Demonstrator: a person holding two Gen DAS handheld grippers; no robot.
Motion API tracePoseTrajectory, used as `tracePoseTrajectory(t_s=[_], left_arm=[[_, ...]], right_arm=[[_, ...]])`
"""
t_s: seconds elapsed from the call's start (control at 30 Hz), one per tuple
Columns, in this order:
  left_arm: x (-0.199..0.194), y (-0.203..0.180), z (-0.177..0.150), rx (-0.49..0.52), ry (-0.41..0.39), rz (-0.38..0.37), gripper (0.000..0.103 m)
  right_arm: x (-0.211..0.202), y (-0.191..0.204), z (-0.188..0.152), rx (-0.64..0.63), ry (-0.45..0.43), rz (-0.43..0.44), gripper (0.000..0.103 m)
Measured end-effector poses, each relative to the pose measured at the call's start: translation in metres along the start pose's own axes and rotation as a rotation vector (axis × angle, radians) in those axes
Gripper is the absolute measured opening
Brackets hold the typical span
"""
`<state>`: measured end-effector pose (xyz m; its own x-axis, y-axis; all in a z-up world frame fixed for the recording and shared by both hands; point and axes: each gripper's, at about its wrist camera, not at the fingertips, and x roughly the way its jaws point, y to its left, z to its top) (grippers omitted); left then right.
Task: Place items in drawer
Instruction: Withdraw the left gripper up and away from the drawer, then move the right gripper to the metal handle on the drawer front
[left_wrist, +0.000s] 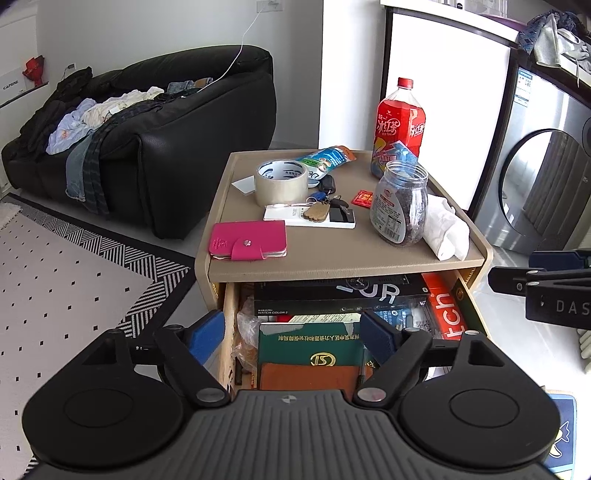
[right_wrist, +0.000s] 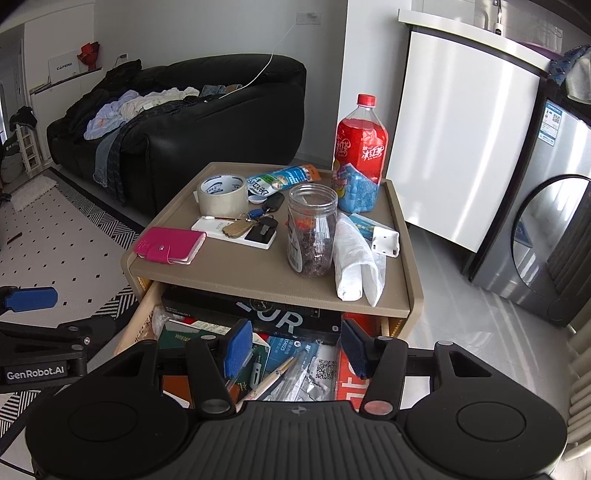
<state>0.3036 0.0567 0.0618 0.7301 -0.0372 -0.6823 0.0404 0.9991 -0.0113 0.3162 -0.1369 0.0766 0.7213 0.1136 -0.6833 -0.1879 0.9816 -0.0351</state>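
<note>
Left wrist view: our left gripper and right gripper, fingers apart and empty, hover over the open beige drawer; the pink snap-flap card wallet lies ahead, long axis crosswise, nearer our left

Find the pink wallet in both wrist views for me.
Left wrist: pink wallet at the cabinet top's front left corner, left of centre.
Right wrist: pink wallet at the same corner, further left in frame.
Shared landmark: the tape roll behind it.

The beige nightstand's drawer stood open, crammed with boxes; a pink card wallet, tape roll and keys lay above.
</note>
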Motion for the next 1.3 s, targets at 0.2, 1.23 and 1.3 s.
tracePoseTrajectory(t_s=[0.2, 1.23, 1.3], left_arm=[[-0.012, -0.002, -0.016, -0.008, -0.025, -0.003, 0.086], [-0.067, 0.005, -0.161, -0.067, -0.242, -0.035, 0.094], [-0.075, 0.006, -0.169, -0.073, -0.251, -0.034, 0.094]], right_arm=[[0.006, -0.004, -0.024, 0.022, -0.003, -0.028, 0.057], [-0.025, 0.025, -0.171, 0.112, -0.147, -0.042, 0.059], [-0.030, 0.029, -0.177, 0.101, -0.157, -0.038, 0.059]])
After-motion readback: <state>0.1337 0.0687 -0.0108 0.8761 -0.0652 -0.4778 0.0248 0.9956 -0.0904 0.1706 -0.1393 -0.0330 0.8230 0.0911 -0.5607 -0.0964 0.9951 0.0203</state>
